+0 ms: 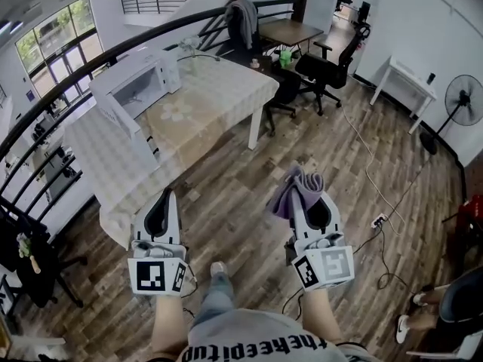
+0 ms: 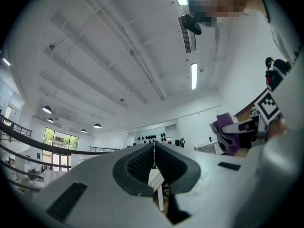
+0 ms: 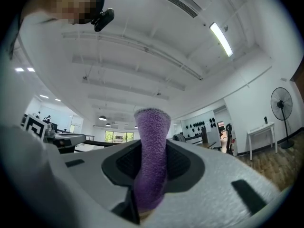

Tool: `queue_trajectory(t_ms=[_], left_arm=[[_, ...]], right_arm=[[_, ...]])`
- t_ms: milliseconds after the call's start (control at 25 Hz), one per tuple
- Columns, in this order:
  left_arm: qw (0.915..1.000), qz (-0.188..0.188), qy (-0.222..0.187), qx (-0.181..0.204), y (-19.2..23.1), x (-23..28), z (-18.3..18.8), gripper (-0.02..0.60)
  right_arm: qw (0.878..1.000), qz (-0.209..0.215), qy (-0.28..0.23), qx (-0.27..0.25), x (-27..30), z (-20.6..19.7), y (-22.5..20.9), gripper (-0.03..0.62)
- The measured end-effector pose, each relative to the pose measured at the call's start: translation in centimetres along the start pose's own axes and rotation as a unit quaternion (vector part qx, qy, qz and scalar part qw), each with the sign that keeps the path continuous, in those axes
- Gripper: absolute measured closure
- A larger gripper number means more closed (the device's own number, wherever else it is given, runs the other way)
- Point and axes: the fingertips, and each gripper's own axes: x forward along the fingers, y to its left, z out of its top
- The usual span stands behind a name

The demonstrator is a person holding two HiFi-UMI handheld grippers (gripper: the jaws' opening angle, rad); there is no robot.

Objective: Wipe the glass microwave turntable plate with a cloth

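Observation:
In the head view I hold both grippers low over the wooden floor, a step short of the table point(image 1: 226, 96) with the checked cloth. My left gripper point(image 1: 167, 196) is shut with nothing in it; in the left gripper view its pads point(image 2: 142, 163) meet at the tip point(image 2: 153, 145). My right gripper point(image 1: 306, 185) is shut on a purple cloth point(image 1: 290, 192), which sticks up between the jaws point(image 3: 152, 146) as a fuzzy roll point(image 3: 153, 127). A white microwave point(image 1: 136, 85) stands on the table with its door open. A pale round patch point(image 1: 178, 111) lies in front of it; I cannot tell whether it is the glass plate.
Black office chairs point(image 1: 326, 68) stand beyond the table's far end. A white side table point(image 1: 407, 80) and a standing fan point(image 1: 463, 100) are at the right. Cables and a power strip point(image 1: 378, 221) lie on the floor. A railing point(image 1: 45, 119) runs along the left. Someone's shoes point(image 1: 411, 311) show at bottom right.

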Motion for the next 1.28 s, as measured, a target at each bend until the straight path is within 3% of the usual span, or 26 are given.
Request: queue_trajectory(t_ms=[680, 1280], left_arm=[[0.9998, -0.016, -0.013, -0.001, 13.0, 15.5, -4.4, 0.571], [0.9997, -0.021, 0.004, -0.012, 15.3, 24.8, -9.7, 0.571]], right_arm=[[1.000, -0.012, -0.013, -0.012, 19.9, -2.3, 1.8, 0.485], [1.000, -0.020, 0.009, -0.001, 29.1, -6.9, -2.2, 0.485]])
